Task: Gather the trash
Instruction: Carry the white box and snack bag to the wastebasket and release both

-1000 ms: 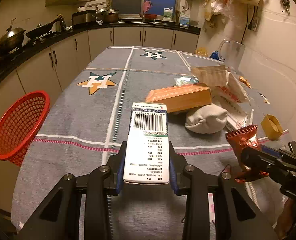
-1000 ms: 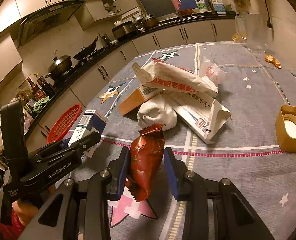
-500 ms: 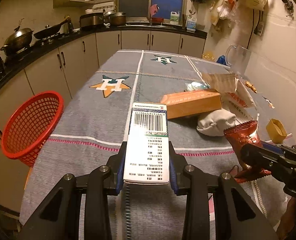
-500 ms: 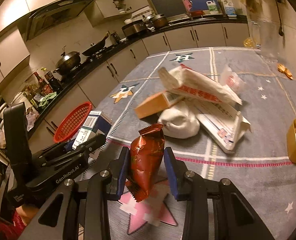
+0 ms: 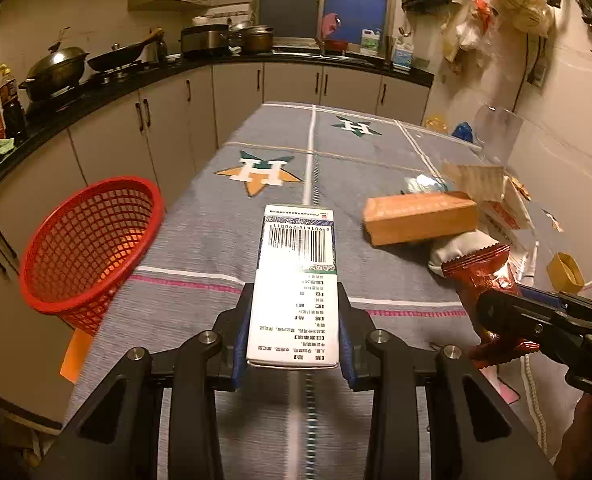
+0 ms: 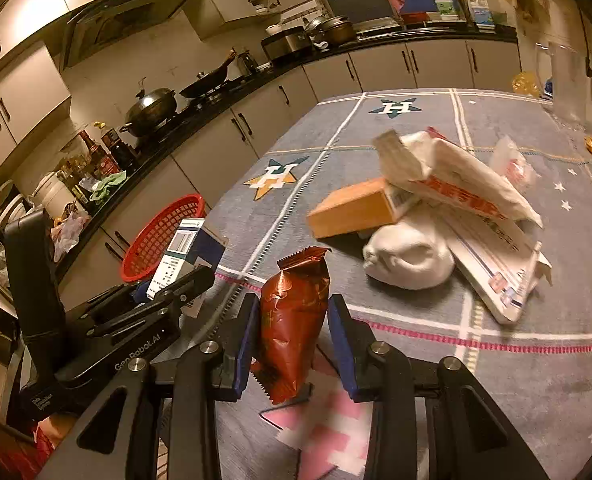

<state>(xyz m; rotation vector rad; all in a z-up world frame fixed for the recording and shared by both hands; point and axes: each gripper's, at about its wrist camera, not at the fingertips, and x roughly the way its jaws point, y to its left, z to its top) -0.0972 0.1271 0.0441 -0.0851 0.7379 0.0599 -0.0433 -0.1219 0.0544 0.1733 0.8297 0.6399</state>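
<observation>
Two pieces in hand, basket empty

Left tool (image 5: 294,344) grips a white carton (image 5: 296,288), right tool (image 6: 294,340) a red wrapper (image 6: 294,320) — red basket (image 5: 88,240) bare, far-right pile (image 6: 435,216) left on the worktop (image 5: 224,240).

Task items. White carton (image 5: 294,292): a slim rectangular box printed with a barcode and small text, its far end trimmed in blue, held lengthwise between the pads of the left tongs (image 5: 294,344), clear of the desk (image 5: 216,248). Red foil snack packet (image 6: 294,320): crinkled, serrated at both ends, upright and clamped at its middle by the right tongs (image 6: 294,344). Red mesh basket (image 5: 92,244): round, tilted with its mouth toward the desk, at the desk's left edge. Pile on the desk's right half: an orange-brown box (image 5: 419,218) lying flat, a crumpled white wad (image 6: 409,258) touching it, and white printed bags (image 6: 463,184) overlapping both.
</observation>
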